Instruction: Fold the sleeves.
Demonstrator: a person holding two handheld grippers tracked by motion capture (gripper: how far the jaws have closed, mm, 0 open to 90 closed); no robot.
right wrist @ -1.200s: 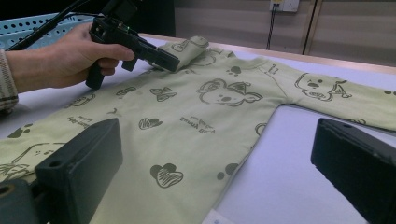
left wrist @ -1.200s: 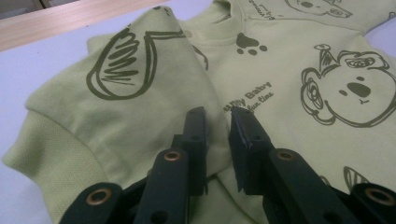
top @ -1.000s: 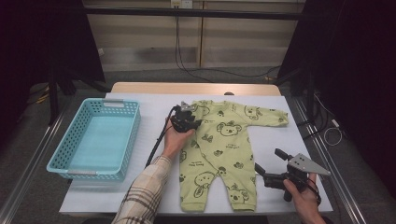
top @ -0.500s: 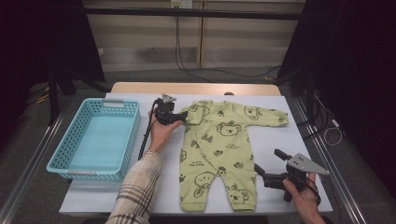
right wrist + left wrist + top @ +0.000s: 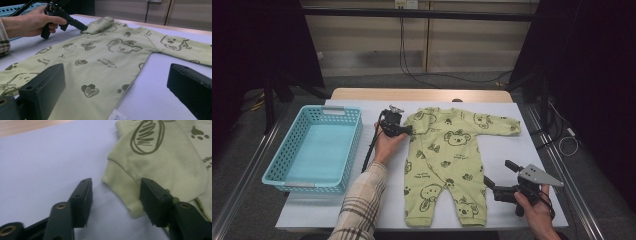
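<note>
A dark room with a pale back wall (image 5: pixel 362 45) surrounds the white table (image 5: pixel 537 150). The green babysuit (image 5: pixel 447 160) lies flat between both tongs. The left tongs (image 5: pixel 404 131), just closing, straddle its folded sleeve cuff (image 5: pixel 125 187) without pinching; the basket (image 5: pixel 314 150) lies beyond. The right tongs (image 5: pixel 489 186) gape wide beside a leg.

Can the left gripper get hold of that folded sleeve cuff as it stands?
Probably yes. The left gripper has its jaws apart, straddling the cuff of the folded sleeve on the romper. Nothing lies between them, though the pads are not pressing yet.
</note>
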